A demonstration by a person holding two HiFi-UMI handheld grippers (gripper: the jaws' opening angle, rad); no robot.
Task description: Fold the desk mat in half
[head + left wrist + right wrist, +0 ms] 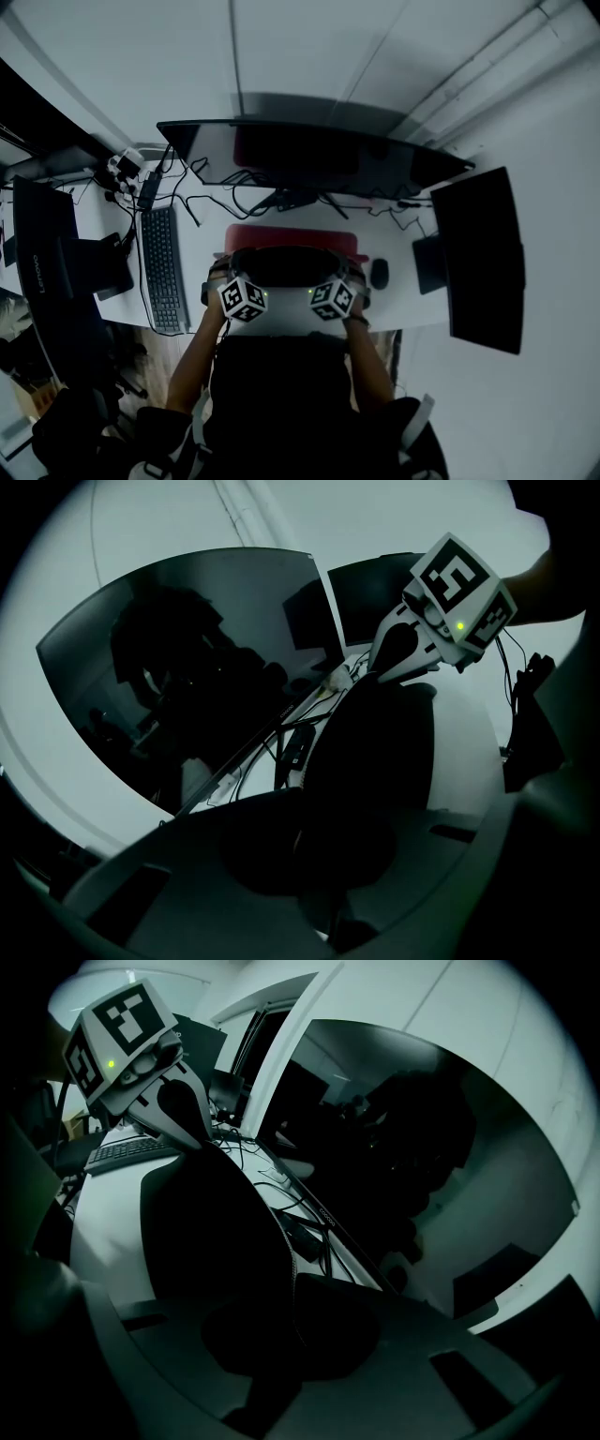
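Observation:
The desk mat is red on top (291, 236) with a dark underside (286, 265). It lies on the white desk in front of the monitor, and its near edge is lifted and curled toward the far side. My left gripper (228, 278) and right gripper (352, 279) are shut on that lifted edge, one near each end. In the left gripper view the dark mat (375, 752) rises out of my left gripper (309, 855), and the right gripper (375, 672) clamps its far end. The right gripper view mirrors this with the mat (216, 1232), my right gripper (281, 1344) and the left gripper (202, 1140).
A wide monitor (309, 155) stands behind the mat with cables (216, 192) under it. A keyboard (164, 267) lies to the left and a mouse (379, 273) to the right. A second screen (478, 253) stands at the right and a dark device (56, 244) at the left.

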